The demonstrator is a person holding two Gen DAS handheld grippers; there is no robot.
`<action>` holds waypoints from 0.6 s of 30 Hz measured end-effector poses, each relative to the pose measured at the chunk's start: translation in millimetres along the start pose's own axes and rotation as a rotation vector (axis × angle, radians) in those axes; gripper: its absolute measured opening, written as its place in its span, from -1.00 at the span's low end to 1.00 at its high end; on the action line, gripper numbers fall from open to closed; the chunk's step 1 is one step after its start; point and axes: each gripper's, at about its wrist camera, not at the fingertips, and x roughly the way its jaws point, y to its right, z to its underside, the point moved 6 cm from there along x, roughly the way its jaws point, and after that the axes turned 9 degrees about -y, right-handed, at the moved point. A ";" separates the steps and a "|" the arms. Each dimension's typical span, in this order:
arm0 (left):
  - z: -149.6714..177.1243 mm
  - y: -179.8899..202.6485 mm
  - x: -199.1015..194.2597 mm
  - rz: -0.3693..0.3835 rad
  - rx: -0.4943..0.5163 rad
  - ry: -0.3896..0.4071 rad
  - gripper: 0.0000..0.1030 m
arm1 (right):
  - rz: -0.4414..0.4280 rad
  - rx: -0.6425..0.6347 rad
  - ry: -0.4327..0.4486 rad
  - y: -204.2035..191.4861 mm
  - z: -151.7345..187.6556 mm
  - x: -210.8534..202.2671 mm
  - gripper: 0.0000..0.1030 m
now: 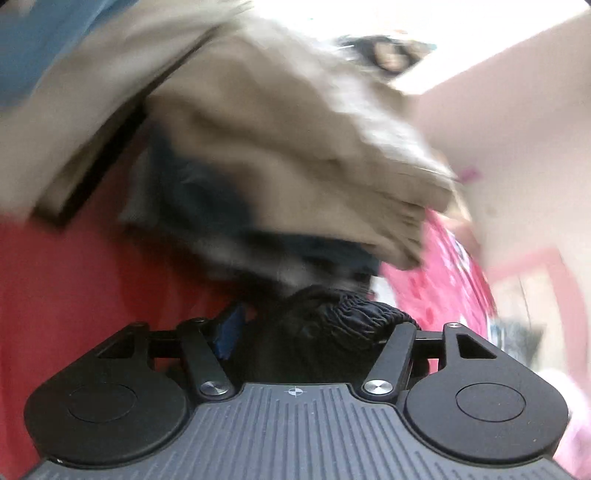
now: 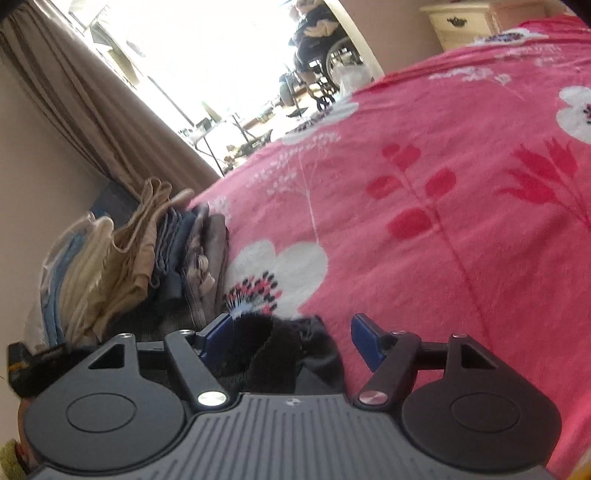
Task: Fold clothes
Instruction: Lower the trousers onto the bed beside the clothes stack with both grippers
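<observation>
A black garment (image 1: 332,325) with a gathered elastic edge lies between the wide-apart fingers of my left gripper (image 1: 317,328). One blue pad (image 1: 227,332) shows and the other is hidden behind the cloth. Right in front of it, blurred, is a stack of folded beige and dark blue clothes (image 1: 277,147). In the right wrist view my right gripper (image 2: 291,339) is open. Black fabric (image 2: 266,350) rests between its blue pads, with a gap at the right-hand pad (image 2: 365,343). The folded stack (image 2: 147,258) stands to its left on the bed.
A pink floral bedspread (image 2: 443,184) stretches ahead and to the right. A brown curtain (image 2: 92,110) hangs by a bright doorway, where a person sits in a wheelchair (image 2: 317,44). A cream nightstand (image 2: 461,26) stands at the far right, and a pale wall (image 1: 517,129) is nearby.
</observation>
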 end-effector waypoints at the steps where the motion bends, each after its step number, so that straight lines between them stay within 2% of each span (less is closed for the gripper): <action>1: -1.8 -7.1 7.8 -0.004 -0.066 -0.042 0.20 | 0.001 0.006 -0.011 -1.7 2.4 1.7 0.42; 2: -1.9 -11.2 14.8 -0.004 -0.104 -0.081 0.20 | 0.005 0.011 -0.023 -3.2 5.4 2.9 0.42; 3: -0.1 -11.1 19.8 -0.012 -0.099 -0.107 0.20 | 0.012 0.010 -0.037 -5.3 8.8 4.0 0.42; 4: 3.8 -6.7 22.1 -0.039 -0.052 -0.119 0.20 | 0.020 0.001 -0.050 -7.5 12.0 4.9 0.42; 8: 30.7 26.2 22.9 -0.145 0.305 -0.137 0.21 | 0.050 -0.048 -0.098 -14.7 23.7 8.1 0.42; 12: 52.9 48.5 19.2 -0.302 0.636 -0.072 0.21 | 0.058 -0.072 -0.125 -19.5 33.7 14.0 0.42; 13: 55.5 51.1 17.6 -0.286 0.662 -0.077 0.21 | 0.054 -0.069 -0.131 -20.4 35.5 15.9 0.42; 14: 57.1 52.3 15.7 -0.230 0.650 -0.099 0.21 | 0.051 -0.065 -0.136 -21.2 37.1 17.6 0.42; 17: 54.5 49.5 7.5 -0.037 0.509 -0.150 0.22 | 0.043 -0.060 -0.146 -23.6 40.1 21.2 0.42; 18: 50.3 48.2 5.8 -0.007 0.461 -0.134 0.22 | 0.041 -0.063 -0.145 -24.4 40.7 21.0 0.42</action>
